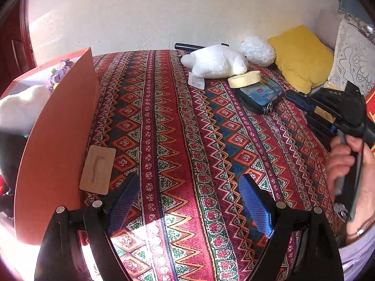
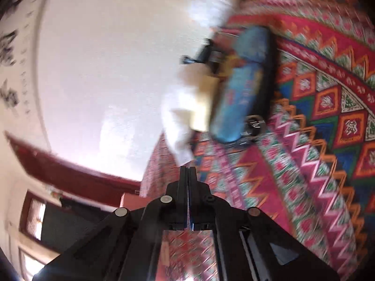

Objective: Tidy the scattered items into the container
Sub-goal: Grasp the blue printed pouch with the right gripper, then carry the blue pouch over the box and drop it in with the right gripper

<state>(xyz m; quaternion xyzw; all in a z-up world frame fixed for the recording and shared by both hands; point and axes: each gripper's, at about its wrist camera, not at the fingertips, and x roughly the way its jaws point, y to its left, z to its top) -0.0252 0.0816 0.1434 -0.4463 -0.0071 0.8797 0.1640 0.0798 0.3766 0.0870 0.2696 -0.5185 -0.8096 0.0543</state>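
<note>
An orange box [image 1: 58, 140] stands at the bed's left edge, with a cream plush [image 1: 21, 107] and a purple yarn flower [image 1: 59, 70] inside. My left gripper [image 1: 189, 206] is open over the patterned bedcover, nothing between its blue pads. A tan card [image 1: 98, 169] lies against the box wall, just ahead of the left finger. At the back lie a white plush toy [image 1: 215, 62], a tape roll [image 1: 245, 79] and a blue zip pouch [image 1: 260, 94]. My right gripper [image 2: 188, 171] is shut and empty, pointing toward the pouch [image 2: 243, 82]; the right wrist view is blurred.
A fluffy white ball [image 1: 257, 50], a yellow pillow [image 1: 302, 56] and a patterned white pillow [image 1: 354, 56] line the back right. A black tube [image 1: 187, 46] lies by the wall. A hand [image 1: 344, 164] holds the right gripper [image 1: 290, 94] at the right edge.
</note>
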